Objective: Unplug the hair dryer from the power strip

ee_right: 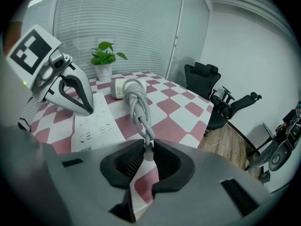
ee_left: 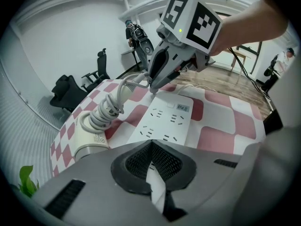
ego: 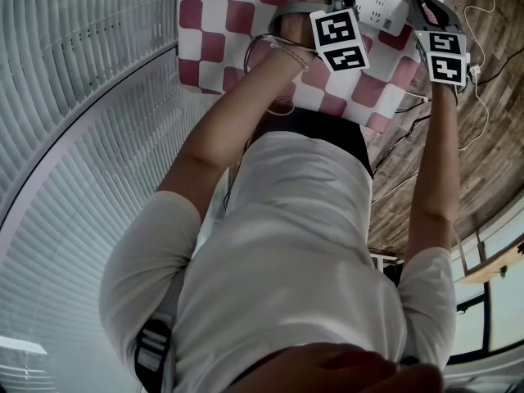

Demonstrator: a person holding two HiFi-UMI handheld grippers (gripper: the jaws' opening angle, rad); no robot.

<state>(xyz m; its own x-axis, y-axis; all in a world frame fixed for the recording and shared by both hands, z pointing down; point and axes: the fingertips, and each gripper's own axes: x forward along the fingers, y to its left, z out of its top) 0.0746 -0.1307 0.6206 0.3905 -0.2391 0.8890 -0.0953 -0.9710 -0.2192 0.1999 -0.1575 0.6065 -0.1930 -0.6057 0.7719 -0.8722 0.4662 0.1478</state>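
Observation:
On the red-and-white checked tablecloth (ee_left: 221,121) lies a white power strip (ee_left: 164,121). My left gripper (ee_left: 151,147) is shut, and its tips rest on the near end of the strip. Beside the strip lies the white hair dryer (ee_left: 89,142) with its grey cord (ee_left: 110,107) coiled round the handle. My right gripper (ee_right: 146,152) is shut on the plug end of that cord, over the cloth just off the strip's (ee_right: 94,126) far end. No plug sits in any socket that I can see. In the head view both marker cubes show above the strip (ego: 377,6).
A potted plant (ee_right: 104,62) stands at the table's far corner behind the hair dryer (ee_right: 120,86). Black office chairs (ee_right: 207,84) stand past the table edge. There is wooden floor (ego: 458,162) with loose cables to the right, and window blinds (ego: 74,137) to the left.

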